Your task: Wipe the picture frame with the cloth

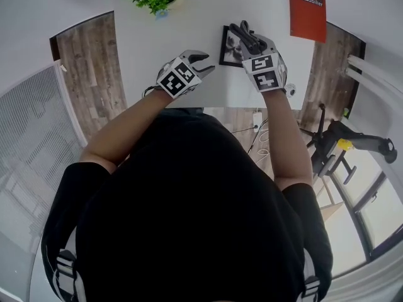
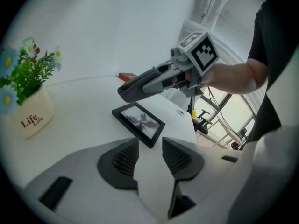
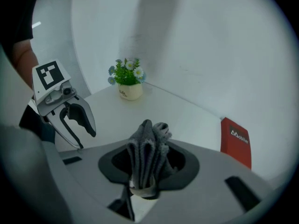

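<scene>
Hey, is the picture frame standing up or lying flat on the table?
Lying flat: in the left gripper view the picture frame rests face up on the white table.

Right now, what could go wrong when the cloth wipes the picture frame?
The frame lies loose on the table, fairly near its edge. The left tongs are open and hold nothing, so a wipe might slide the frame off. The cloth is bunched narrow in the right tongs, so it may miss parts or pull out.
</scene>
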Tool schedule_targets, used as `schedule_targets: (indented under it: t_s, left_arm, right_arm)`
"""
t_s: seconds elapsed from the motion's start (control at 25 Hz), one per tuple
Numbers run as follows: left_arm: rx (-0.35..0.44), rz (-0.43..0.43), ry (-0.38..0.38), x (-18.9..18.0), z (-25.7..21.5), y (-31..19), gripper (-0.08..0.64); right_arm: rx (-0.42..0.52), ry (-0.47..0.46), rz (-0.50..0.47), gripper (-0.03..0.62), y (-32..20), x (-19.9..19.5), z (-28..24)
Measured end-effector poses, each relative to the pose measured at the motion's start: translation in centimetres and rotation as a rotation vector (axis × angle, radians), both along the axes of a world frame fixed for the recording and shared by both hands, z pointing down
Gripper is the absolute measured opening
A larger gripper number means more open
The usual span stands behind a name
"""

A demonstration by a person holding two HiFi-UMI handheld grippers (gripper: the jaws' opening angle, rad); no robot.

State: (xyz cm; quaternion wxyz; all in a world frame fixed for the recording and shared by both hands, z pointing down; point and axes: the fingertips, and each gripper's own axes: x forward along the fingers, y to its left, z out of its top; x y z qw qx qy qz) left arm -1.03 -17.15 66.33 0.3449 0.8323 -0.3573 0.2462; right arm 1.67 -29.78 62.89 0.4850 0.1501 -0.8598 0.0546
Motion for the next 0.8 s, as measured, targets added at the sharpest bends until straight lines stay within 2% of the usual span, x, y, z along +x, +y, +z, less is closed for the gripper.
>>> schedule_targets:
  t_s: [0.2,0.44,0.6,0.8]
  left_arm:
    - [-0.008,0.061,-0.054,1.3,1.9,-0.2,0.173]
    - [0.056,0.123,-0.158,2.7,3.5,-1.0,0.181]
    - [0.076,0.157,-0.226,3.9,4.5,-1.1,0.190]
    - [0.045,0.146,-0.279,4.2,5.9,-1.0,0.190]
  right_arm:
    - [0.090,0.077,-0.125,0.109,-0.4,-1.4,1.3]
    - [0.188,0.179,-0.236,0.109,-0.1,-1.6,3.2]
    - [0.199,0.212,-0.289,0.109,1.1,-1.6,3.9]
    - [0.176,0.225,-0.311,0.109,2.6,-1.0,4.6]
